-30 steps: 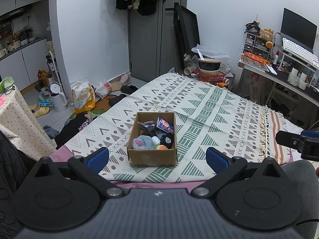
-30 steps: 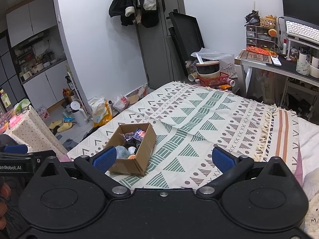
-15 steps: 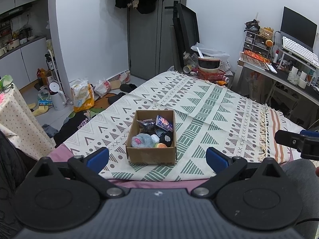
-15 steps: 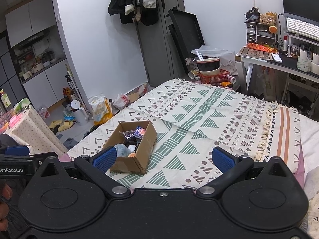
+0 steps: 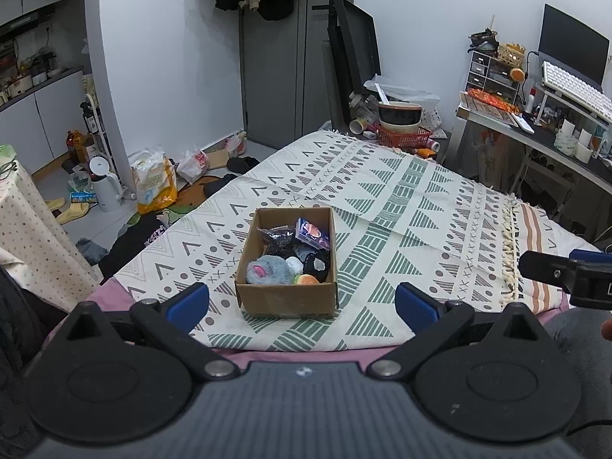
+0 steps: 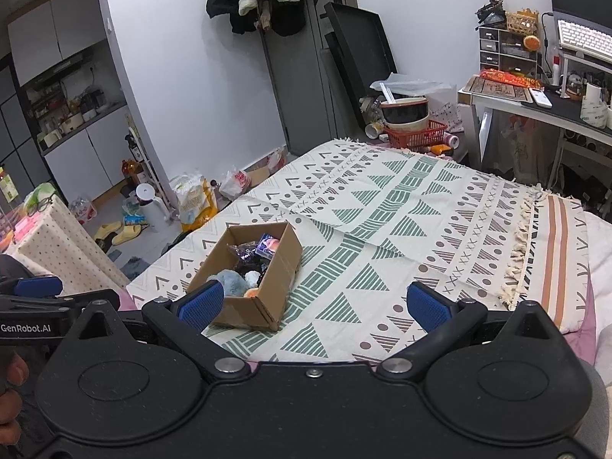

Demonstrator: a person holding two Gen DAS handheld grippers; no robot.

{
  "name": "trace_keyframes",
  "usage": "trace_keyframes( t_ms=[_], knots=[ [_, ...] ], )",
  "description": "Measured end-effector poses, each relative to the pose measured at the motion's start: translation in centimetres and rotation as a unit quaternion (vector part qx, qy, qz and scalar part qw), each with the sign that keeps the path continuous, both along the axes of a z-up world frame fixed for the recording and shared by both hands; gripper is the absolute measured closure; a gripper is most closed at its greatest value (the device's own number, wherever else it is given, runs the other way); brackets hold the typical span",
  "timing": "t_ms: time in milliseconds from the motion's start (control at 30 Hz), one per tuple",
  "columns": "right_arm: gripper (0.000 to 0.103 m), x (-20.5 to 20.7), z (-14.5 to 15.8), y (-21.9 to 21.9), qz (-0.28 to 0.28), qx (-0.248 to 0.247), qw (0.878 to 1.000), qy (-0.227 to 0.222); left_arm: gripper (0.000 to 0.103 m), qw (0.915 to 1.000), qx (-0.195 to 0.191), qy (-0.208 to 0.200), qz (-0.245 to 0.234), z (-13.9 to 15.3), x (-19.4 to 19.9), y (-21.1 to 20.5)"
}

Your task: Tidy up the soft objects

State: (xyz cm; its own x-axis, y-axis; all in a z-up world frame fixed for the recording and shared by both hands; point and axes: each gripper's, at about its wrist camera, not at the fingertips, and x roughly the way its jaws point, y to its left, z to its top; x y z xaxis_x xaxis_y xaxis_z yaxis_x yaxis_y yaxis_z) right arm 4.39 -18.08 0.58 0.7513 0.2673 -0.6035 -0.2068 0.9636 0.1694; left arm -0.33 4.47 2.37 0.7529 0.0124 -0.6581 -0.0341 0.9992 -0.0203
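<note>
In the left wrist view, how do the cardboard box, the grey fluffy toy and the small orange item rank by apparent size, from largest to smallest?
1. cardboard box
2. grey fluffy toy
3. small orange item, partly hidden by the box wall, so its full size is unsure.

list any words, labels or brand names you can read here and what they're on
"GenRobot.AI": white print on the black body of the left gripper, seen at the right wrist view's left edge.
Print on the packets in the cardboard box and on the floor bags: too blurred to read.
</note>
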Motion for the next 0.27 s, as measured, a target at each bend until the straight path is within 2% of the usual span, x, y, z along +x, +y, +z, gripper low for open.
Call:
trace_keyframes(
  t_ms=[267],
  knots=[
    [0.000, 2.7, -1.5, 0.3, -0.003, -0.004, 1.000, 0.022, 0.000, 0.9999, -0.006, 0.013, 0.000, -1.3, 2.7, 0.1]
  ],
)
